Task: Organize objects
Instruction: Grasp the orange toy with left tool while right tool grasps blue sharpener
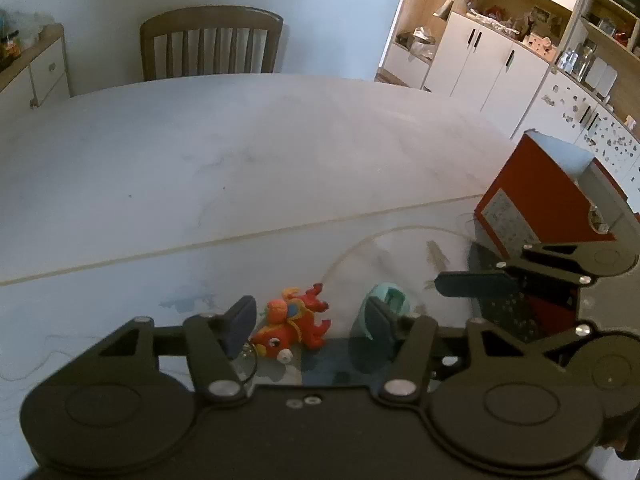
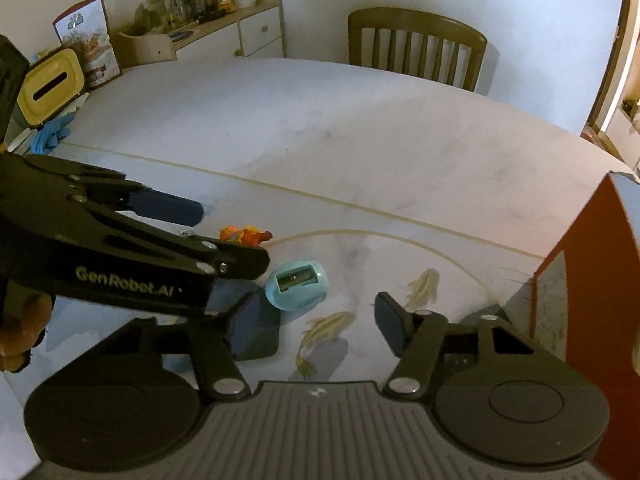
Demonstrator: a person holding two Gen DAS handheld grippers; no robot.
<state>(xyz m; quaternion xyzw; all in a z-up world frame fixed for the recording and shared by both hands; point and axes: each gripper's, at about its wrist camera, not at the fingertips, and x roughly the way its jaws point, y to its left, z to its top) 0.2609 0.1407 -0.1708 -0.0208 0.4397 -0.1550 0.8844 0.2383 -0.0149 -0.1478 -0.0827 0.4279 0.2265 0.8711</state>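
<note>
A red and orange toy figure (image 1: 294, 322) lies on the white table between the open fingers of my left gripper (image 1: 308, 318); it also shows in the right wrist view (image 2: 245, 235). A light blue egg-shaped sharpener (image 2: 298, 285) lies just right of it, by the left gripper's right finger (image 1: 380, 318). A red cardboard box (image 1: 536, 200) stands open at the right. My right gripper (image 2: 318, 322) is open and empty above the table beside the box (image 2: 592, 280). The left gripper (image 2: 224, 240) crosses the right wrist view.
Two pale fish-shaped marks (image 2: 422, 284) show on the table surface. A wooden chair (image 1: 212, 48) stands at the far edge. A yellow tissue box (image 2: 50, 86), blue gloves (image 2: 54, 132) and a printed bag (image 2: 90, 40) are at the far left. White cabinets (image 1: 492, 60) stand behind.
</note>
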